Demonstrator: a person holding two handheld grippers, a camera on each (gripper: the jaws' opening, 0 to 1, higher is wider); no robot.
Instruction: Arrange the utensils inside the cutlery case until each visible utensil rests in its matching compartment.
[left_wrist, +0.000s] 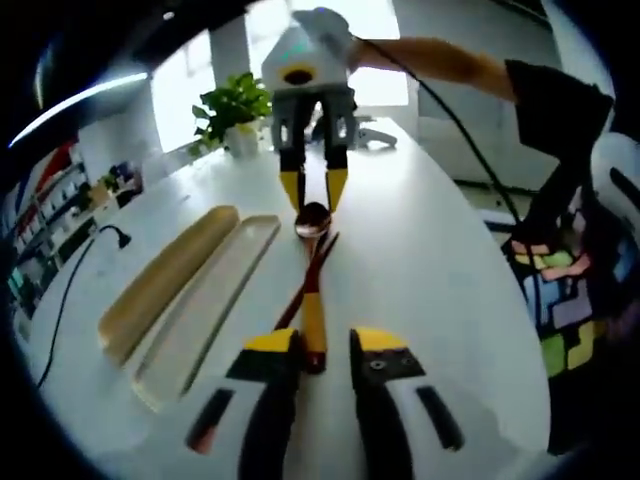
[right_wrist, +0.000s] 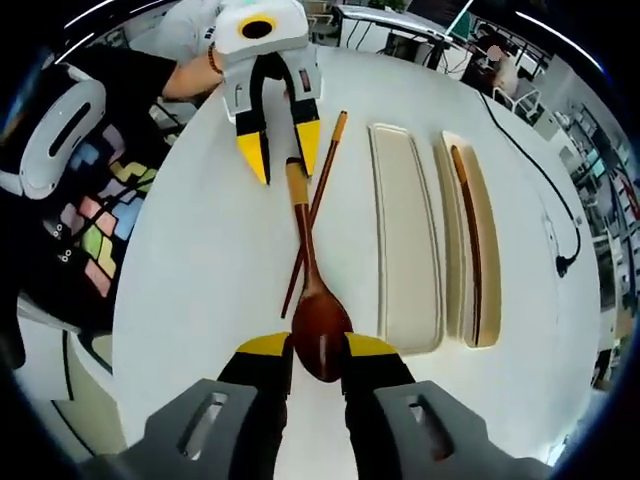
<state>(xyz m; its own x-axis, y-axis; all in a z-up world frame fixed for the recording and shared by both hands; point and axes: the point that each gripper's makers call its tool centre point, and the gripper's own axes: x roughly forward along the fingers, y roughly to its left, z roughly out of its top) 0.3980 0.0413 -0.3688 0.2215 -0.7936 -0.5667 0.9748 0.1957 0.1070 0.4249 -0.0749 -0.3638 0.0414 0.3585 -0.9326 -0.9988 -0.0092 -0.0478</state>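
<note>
A dark wooden spoon lies on the white table, next to a loose chopstick that crosses under its handle. My right gripper has its jaws against both sides of the spoon bowl. My left gripper stands open around the yellow handle end, with a gap on either side. Both halves of the cutlery case lie side by side: a pale flat tray nearer the spoon, and a tan half holding a second chopstick.
The person holding the grippers stands at the table's edge, sleeve and patterned clothing in view. A potted plant stands at the far end. A black cable runs over the table beyond the case.
</note>
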